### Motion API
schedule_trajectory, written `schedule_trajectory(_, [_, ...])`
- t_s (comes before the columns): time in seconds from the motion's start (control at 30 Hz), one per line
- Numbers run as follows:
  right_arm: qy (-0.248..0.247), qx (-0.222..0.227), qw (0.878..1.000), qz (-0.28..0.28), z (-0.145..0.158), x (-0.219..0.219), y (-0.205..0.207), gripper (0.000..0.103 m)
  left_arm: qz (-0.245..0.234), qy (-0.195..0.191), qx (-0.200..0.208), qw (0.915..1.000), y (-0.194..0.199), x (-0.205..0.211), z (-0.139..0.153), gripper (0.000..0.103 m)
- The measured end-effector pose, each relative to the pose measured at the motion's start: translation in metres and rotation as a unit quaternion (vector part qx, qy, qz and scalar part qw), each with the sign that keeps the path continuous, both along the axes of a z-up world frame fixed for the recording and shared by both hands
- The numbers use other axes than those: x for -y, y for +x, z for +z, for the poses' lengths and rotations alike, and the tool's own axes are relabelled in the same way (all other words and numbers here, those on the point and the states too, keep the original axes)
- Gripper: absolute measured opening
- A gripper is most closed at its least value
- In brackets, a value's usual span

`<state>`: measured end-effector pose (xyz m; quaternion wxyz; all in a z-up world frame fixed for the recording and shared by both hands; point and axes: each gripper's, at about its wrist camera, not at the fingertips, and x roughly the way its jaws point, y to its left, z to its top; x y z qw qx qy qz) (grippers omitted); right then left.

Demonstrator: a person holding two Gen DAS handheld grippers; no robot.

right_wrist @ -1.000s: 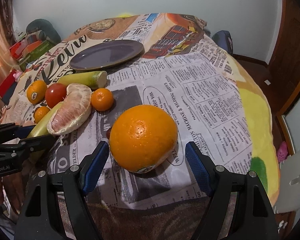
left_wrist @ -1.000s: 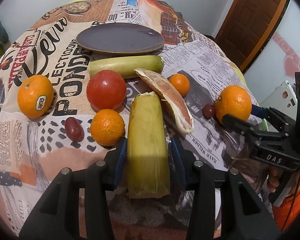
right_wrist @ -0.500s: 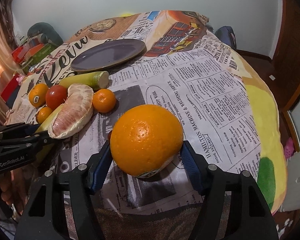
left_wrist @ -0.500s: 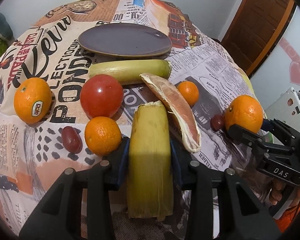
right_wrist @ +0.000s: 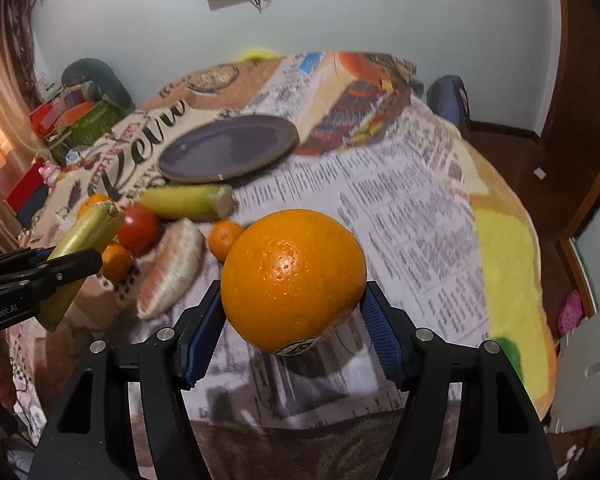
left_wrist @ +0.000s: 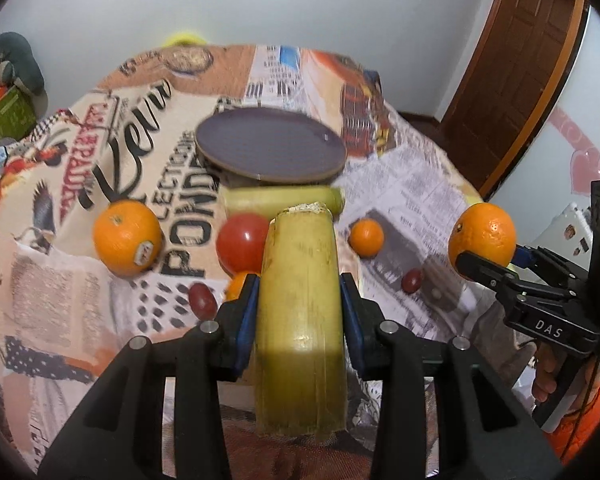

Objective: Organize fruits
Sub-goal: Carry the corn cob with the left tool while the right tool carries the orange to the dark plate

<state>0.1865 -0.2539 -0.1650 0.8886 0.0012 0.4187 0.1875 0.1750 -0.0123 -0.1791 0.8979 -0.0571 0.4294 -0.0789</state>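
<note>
The left gripper (left_wrist: 299, 300) has its blue fingers (left_wrist: 247, 316) clamped on the sides of a yellow-green banana piece (left_wrist: 300, 312), held clear of the surface (left_wrist: 400, 184), in front of the dark plate (left_wrist: 270, 146) as the left wrist sees it. The right gripper (right_wrist: 294, 312) grips a big orange (right_wrist: 294, 280) between its fingers (right_wrist: 382, 332), also lifted off the printed cloth, on the near right of the plate. Just in front of the plate lies a second banana piece (right_wrist: 188, 201). Nearer than that sit a red tomato (left_wrist: 242, 242), a small mandarin (left_wrist: 366, 237), a peeled pomelo wedge (right_wrist: 172, 268) and two dark grapes (left_wrist: 202, 300). A stickered orange (left_wrist: 127, 238) rests to the plate's near left. The plate itself carries no fruit.
</note>
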Motion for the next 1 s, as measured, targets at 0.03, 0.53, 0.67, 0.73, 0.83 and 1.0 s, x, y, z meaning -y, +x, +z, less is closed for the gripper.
schedule_trajectory(0.03, [0.003,0.007,1.0,0.002,0.006,-0.002,0.001,0.064,0.002,-0.001,0.005,1.0,0.0,-0.002,0.004,0.038])
schedule_trajectory(0.53, [0.023,0.087,0.996,0.011,0.062,-0.018,0.03,0.064,0.039,-0.005,0.082,0.9959,0.023,-0.03,0.062,0.038])
schedule_trajectory(0.67, [0.024,0.096,0.995,0.015,0.068,-0.025,0.041,0.064,0.043,-0.003,0.092,0.9949,0.037,-0.034,0.07,0.038])
schedule_trajectory(0.73, [0.025,0.099,0.995,0.017,0.07,-0.028,0.046,0.064,0.042,-0.001,0.096,0.9945,0.045,-0.035,0.072,0.038])
schedule_trajectory(0.83, [0.025,0.103,0.994,0.019,0.071,-0.033,0.056,0.064,0.042,-0.002,0.099,0.9942,0.055,-0.038,0.073,0.038])
schedule_trajectory(1.0, [0.026,0.105,0.994,0.023,0.071,-0.044,0.072,0.064,0.043,0.0,0.098,0.9943,0.076,-0.042,0.07,0.038])
